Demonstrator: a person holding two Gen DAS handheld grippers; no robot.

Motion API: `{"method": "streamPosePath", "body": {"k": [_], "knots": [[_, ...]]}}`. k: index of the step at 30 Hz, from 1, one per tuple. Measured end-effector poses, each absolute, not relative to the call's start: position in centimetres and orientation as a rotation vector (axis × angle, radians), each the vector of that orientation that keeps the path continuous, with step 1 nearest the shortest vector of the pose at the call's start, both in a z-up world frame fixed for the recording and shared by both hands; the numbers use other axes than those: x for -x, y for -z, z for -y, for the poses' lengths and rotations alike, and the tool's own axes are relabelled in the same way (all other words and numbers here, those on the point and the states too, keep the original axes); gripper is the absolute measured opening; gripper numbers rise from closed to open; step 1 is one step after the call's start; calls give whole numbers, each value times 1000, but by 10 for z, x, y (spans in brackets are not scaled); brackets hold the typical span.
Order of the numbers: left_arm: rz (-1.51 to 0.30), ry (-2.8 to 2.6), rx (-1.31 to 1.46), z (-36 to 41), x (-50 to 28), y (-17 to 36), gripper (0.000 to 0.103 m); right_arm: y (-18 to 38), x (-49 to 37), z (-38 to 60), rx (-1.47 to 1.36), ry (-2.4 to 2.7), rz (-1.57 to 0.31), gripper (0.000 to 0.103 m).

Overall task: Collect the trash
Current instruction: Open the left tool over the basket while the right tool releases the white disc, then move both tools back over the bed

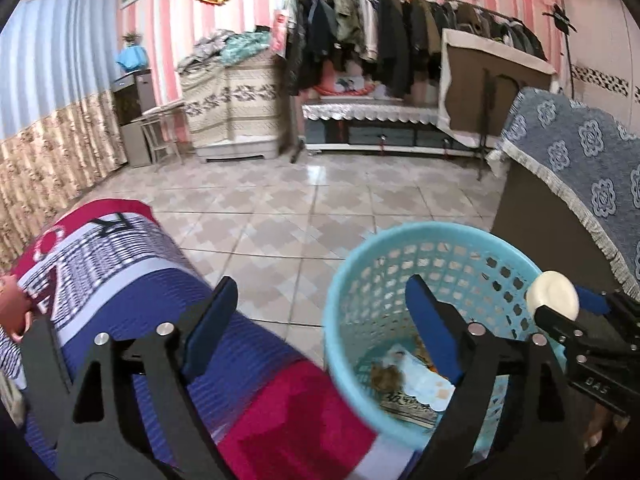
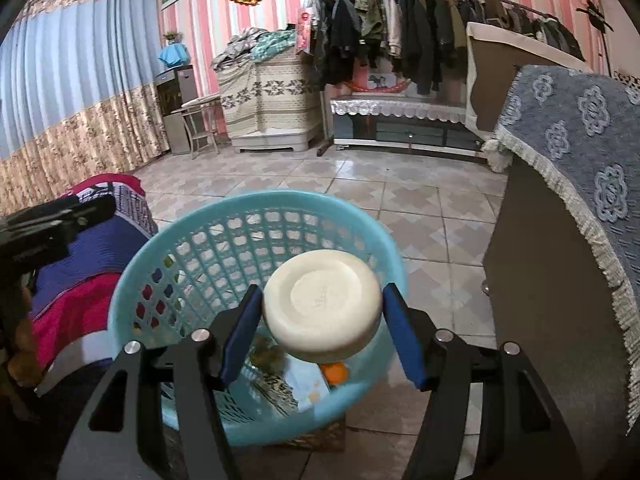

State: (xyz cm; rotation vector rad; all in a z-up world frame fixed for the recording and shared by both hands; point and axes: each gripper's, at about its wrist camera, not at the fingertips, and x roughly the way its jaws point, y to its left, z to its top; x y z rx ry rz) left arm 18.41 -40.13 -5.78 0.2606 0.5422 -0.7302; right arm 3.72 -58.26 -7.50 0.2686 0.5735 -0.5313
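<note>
A light blue perforated plastic basket (image 2: pixel 192 248) stands on the tiled floor and holds paper scraps and an orange piece (image 2: pixel 335 372). My right gripper (image 2: pixel 320 316) is shut on a round cream-white lid-like disc (image 2: pixel 322 304) and holds it over the basket's opening. The disc also shows in the left wrist view (image 1: pixel 552 294), at the basket's (image 1: pixel 352 280) right rim. My left gripper (image 1: pixel 320 312) is open and empty, its left finger over a striped cloth and its right finger over the basket.
A red, white and blue striped cloth (image 1: pixel 132 292) covers something at the left beside the basket. A brown cabinet with a blue flowered cover (image 2: pixel 580 140) stands at the right. Tiled floor (image 2: pixel 320 180) runs to a clothes rack (image 2: pixel 420 28) and low furniture at the far wall.
</note>
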Motion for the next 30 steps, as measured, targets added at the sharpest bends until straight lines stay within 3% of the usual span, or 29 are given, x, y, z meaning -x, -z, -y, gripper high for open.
{"method": "streamPosePath", "body": {"k": [11,13,16,30], "knots": [[-563,606,-202,332,-197,52,89,80,-87,569,-237,499,-591,62],[-560,589,-197,320,-197,50,89,77,-89,565,-226,508,-578,75],[-556,564,-184,305,-194,45,89,69,-87,557,-198,521,-559,81],[-503,378,-127,198,-181,20,93,40,-91,502,-146,450,-556,82]]}}
